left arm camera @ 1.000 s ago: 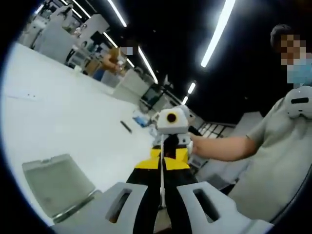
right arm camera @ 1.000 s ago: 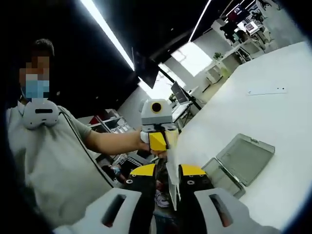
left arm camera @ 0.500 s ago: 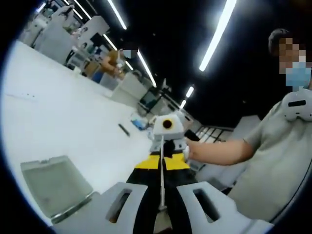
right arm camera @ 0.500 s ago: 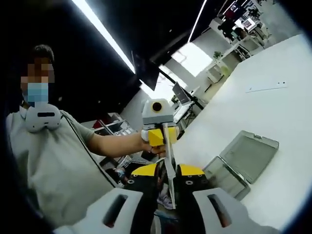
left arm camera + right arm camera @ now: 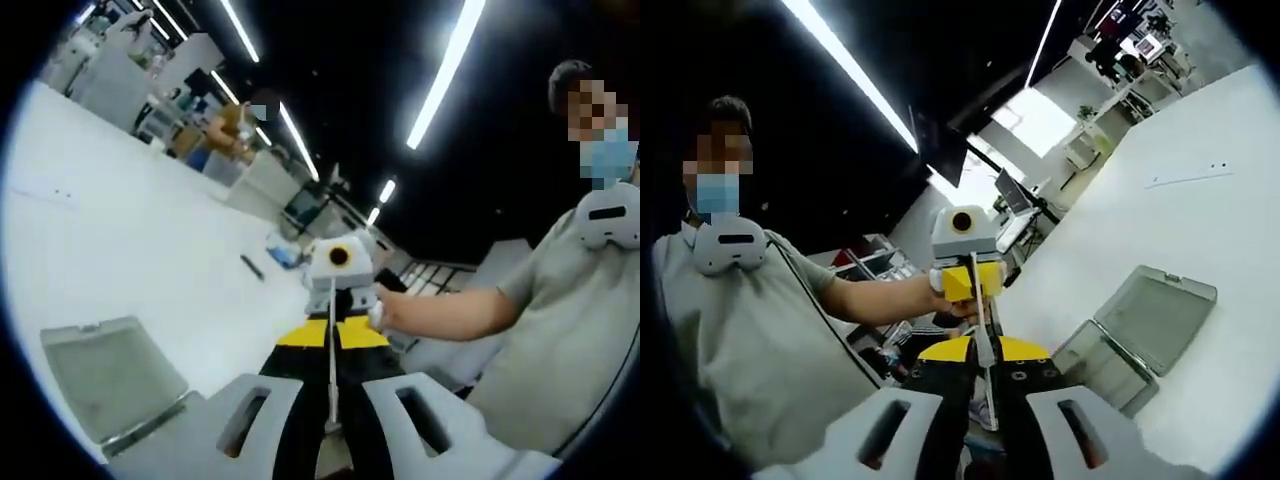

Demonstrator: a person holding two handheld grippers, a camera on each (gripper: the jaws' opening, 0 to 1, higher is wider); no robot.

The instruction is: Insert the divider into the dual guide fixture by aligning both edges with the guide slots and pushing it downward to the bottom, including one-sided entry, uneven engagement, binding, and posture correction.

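Observation:
A thin pale divider [image 5: 331,375] hangs in the air, seen edge-on, held at opposite edges by both grippers. In the left gripper view my left gripper [image 5: 331,335], black jaws with yellow tips, is shut on its near edge, and my right gripper [image 5: 340,292] grips the far edge. In the right gripper view my right gripper [image 5: 985,350] is shut on the divider [image 5: 981,325], with the left gripper [image 5: 966,283] facing it. A clear plastic fixture [image 5: 100,385] lies on the white table, low and to the left; it appears to the right in the right gripper view [image 5: 1140,330].
The person [image 5: 560,330] holding both grippers stands close behind the divider. On the white table [image 5: 130,240] lie a dark pen-like item [image 5: 252,266] and a pale strip [image 5: 1185,178]. Desks and another person [image 5: 235,120] are far off.
The right gripper's jaws have drawn closer together on the divider, which now shows edge-on in its view. The left gripper view has hardly changed.

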